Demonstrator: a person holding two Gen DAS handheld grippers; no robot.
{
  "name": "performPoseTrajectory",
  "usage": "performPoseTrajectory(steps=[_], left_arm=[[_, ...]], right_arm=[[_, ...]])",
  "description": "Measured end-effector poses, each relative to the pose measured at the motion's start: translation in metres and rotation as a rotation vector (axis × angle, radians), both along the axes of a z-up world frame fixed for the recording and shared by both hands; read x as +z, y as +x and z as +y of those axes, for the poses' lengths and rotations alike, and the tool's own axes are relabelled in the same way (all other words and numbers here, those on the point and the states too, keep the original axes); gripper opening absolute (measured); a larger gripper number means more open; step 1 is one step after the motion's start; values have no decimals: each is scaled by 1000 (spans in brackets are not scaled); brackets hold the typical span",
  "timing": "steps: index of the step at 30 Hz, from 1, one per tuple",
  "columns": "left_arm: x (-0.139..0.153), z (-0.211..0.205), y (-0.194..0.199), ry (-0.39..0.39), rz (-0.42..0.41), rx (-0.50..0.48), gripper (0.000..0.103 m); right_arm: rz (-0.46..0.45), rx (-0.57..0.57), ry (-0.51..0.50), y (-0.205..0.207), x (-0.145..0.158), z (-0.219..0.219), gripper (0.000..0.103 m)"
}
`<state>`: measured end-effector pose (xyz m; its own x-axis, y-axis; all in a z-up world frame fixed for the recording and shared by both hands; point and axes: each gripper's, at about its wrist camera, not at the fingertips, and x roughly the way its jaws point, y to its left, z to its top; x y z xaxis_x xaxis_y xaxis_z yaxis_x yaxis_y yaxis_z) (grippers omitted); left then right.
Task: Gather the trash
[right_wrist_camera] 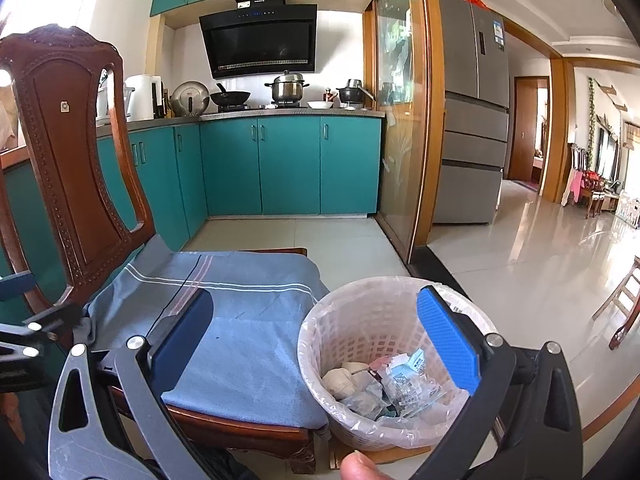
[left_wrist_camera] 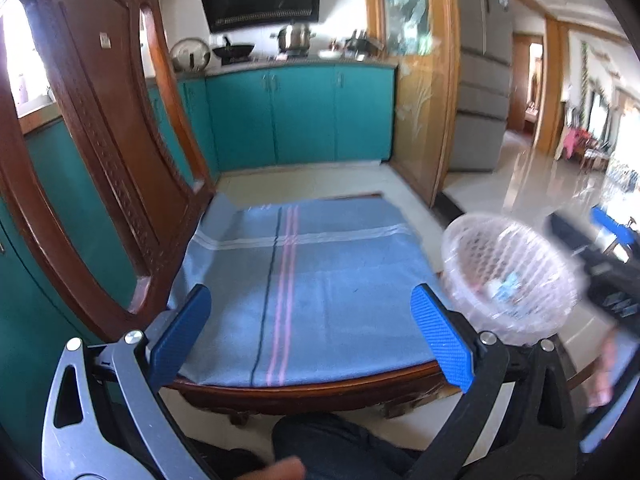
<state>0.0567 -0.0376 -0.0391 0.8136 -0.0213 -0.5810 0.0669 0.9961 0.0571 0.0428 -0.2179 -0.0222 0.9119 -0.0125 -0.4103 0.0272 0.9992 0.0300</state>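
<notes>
Left gripper (left_wrist_camera: 310, 336) wide open, empty, over the blue cloth (left_wrist_camera: 312, 280) on the wooden chair (left_wrist_camera: 100, 128) seat. Right gripper (right_wrist_camera: 316, 342) also wide open, holding nothing, one finger above the cloth, the other above the bin rim. White lattice trash basket (right_wrist_camera: 360, 332) with clear liner stands on the floor just beside the chair's front corner; inside lie crumpled tissue (right_wrist_camera: 340, 380) and plastic wrappers (right_wrist_camera: 408, 384). Basket blurred in left view.
</notes>
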Motion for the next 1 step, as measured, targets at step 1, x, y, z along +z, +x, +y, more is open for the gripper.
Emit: performPoseTrajectory(steps=[1], left_arm=[[-11,2,10,34,27,24,100]], right_arm=[[-1,26,20,0,3,3,100]])
